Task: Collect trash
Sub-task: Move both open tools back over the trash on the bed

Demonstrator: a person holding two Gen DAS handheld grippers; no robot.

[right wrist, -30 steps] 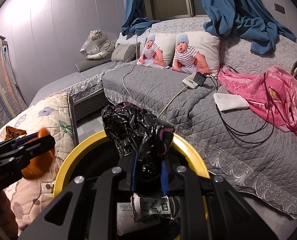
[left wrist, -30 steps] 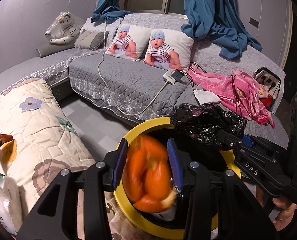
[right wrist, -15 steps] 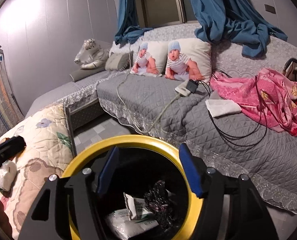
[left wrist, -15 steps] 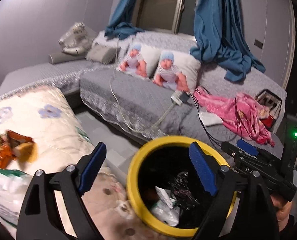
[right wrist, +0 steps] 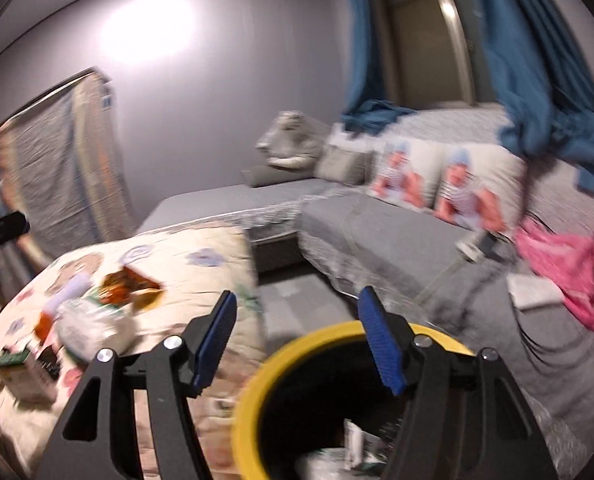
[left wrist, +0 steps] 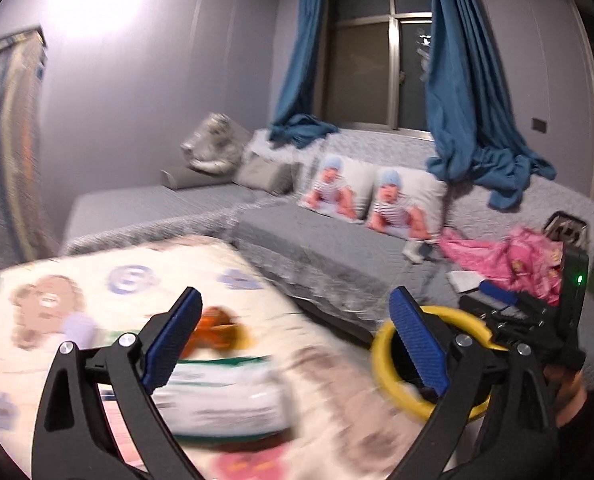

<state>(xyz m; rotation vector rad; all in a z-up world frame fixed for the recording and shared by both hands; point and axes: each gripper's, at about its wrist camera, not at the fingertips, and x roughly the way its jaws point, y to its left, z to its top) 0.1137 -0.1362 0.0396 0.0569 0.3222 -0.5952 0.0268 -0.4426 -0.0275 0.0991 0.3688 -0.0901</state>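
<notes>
Orange wrapper (left wrist: pixel 217 328), blurred, seems to lie crosswise; both tools, just opening, gape empty.

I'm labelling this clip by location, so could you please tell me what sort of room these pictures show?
Most likely a home living room or bedroom: a long grey quilted sofa-bed with baby-print white cushions, blue curtains beside a dark window, and a floral cream quilt strewn with wrappers.

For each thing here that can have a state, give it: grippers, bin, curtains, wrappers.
Left gripper: jaws just opened wide, nothing between them.
Right gripper: jaws just opened, empty, over the bin.
Bin: upright, lidless, some trash inside.
Curtains: drawn apart, ends piled on the sofa back.
Orange wrapper: lying on the quilt, not collected.
White packet: lying on the quilt, not collected.
</notes>
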